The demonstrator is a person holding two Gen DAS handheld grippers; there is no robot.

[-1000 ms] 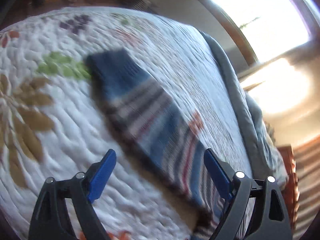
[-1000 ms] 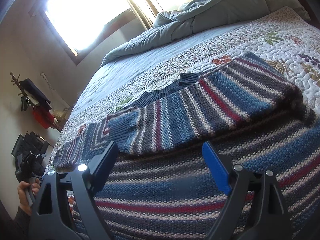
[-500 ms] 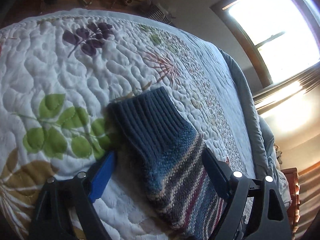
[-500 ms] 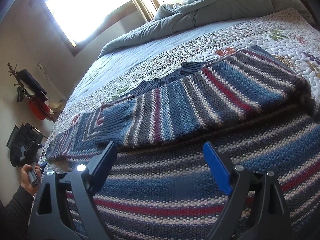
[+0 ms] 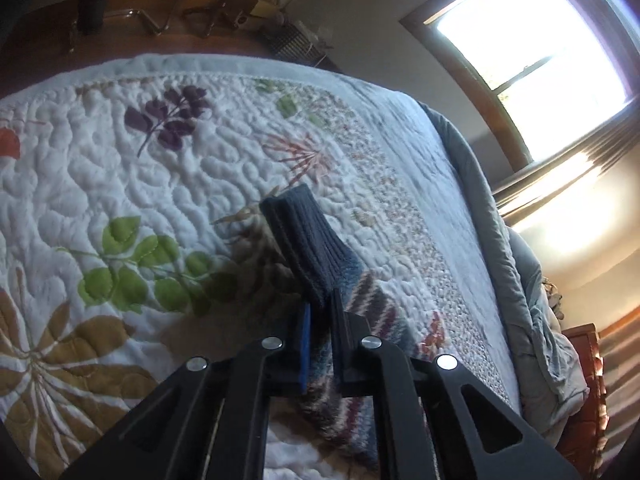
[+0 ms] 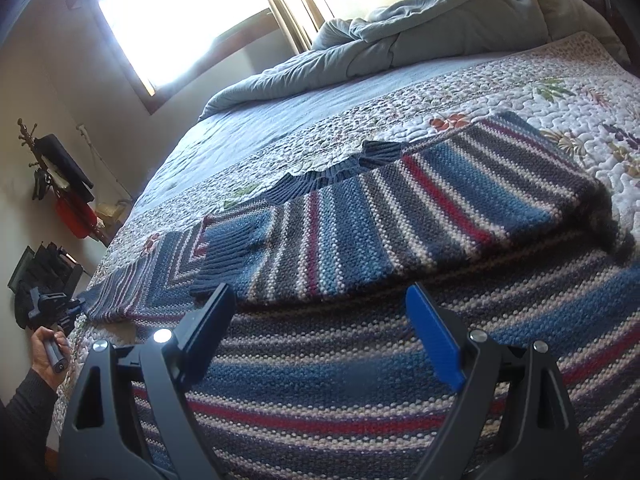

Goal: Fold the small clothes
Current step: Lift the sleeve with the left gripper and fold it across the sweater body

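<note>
A blue, grey, red and white striped knit sweater [image 6: 360, 344] lies flat on the quilted bed. One sleeve [image 6: 420, 216] is folded across its body. The other sleeve [image 6: 156, 280] stretches out to the left. My left gripper [image 5: 320, 312] is shut on that sleeve just behind its dark blue ribbed cuff [image 5: 304, 240], which stands up past the fingertips. It also shows in the right wrist view [image 6: 68, 310], held in a hand at the far left. My right gripper [image 6: 320, 312] is open and empty, low over the sweater's body.
The white floral quilt [image 5: 120, 200] covers the bed. A rumpled grey duvet [image 6: 420, 28] is piled at the head end. The bed's foot edge [image 5: 200, 64] drops to a wooden floor. Bright windows [image 5: 532, 52] and a coat stand [image 6: 52, 168] line the walls.
My left gripper has closed on the outstretched sleeve by its cuff, after hovering open around it. My right gripper has stayed open over the sweater's body, shifting only slightly.
</note>
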